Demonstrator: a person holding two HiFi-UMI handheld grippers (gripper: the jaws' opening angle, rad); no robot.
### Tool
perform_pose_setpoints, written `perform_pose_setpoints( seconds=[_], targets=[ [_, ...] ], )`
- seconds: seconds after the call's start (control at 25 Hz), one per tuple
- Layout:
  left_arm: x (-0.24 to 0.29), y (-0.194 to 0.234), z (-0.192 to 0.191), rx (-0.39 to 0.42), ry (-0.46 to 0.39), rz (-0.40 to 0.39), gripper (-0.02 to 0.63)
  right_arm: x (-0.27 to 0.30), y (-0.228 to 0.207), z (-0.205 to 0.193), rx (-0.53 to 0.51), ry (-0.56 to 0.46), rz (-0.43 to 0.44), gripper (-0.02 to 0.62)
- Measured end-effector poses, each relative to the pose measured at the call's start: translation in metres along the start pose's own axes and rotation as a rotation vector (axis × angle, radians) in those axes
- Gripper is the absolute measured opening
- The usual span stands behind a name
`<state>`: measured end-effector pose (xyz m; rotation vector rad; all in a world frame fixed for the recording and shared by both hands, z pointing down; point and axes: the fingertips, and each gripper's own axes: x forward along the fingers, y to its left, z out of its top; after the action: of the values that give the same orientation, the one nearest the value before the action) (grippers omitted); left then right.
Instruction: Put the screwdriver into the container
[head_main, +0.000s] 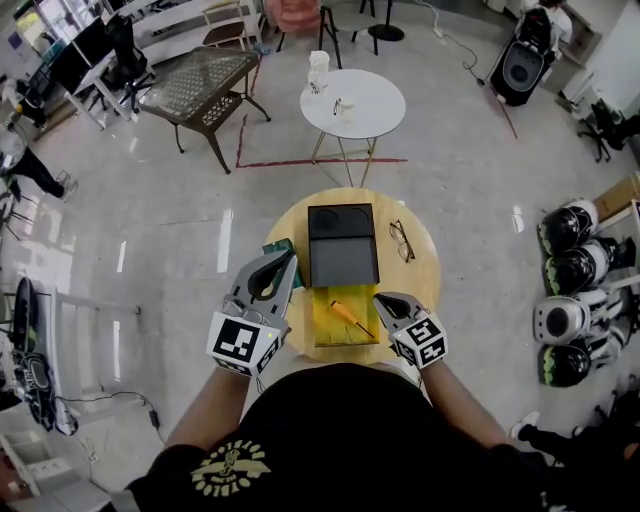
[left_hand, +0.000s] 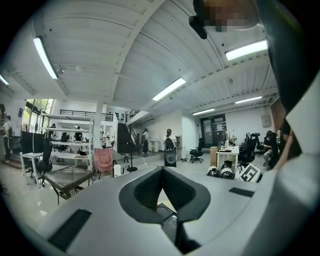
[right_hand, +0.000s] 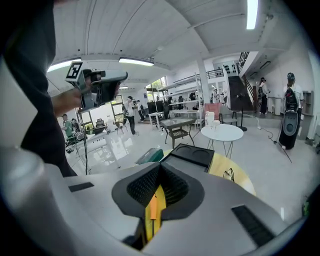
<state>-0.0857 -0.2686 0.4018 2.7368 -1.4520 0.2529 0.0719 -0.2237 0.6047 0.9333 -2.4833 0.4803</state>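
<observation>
Screwdriver, in the head view, lies slantwise on a yellow box at the near edge of the round table. It has an orange handle and a dark shaft. The black container sits just beyond the box, lid off. Your right gripper hangs just beside the screwdriver and your left gripper is at the table's left edge.

In the left gripper view, your left gripper has its 2 jaws pressed together at the tips, pinching nothing.

In the right gripper view, your right gripper also has its jaws closed tip to tip and holds nothing. The screwdriver shows below them on the box, apart from the jaws. The container is ahead.
</observation>
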Motion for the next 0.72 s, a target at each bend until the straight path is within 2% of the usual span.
perform_pose_setpoints(
  seconds=[0.36,0.72],
  targets=[
    [0.007,-0.006,0.002,0.009,-0.012,0.015,0.014,-0.04,-0.011,0.071,-0.002,-0.14,-0.049,0.014],
    [0.008,-0.015,0.004,0.0,-0.024,0.027,0.014,-0.074,-0.01,0.118,-0.017,-0.223,-0.056,0.014]
  ],
)
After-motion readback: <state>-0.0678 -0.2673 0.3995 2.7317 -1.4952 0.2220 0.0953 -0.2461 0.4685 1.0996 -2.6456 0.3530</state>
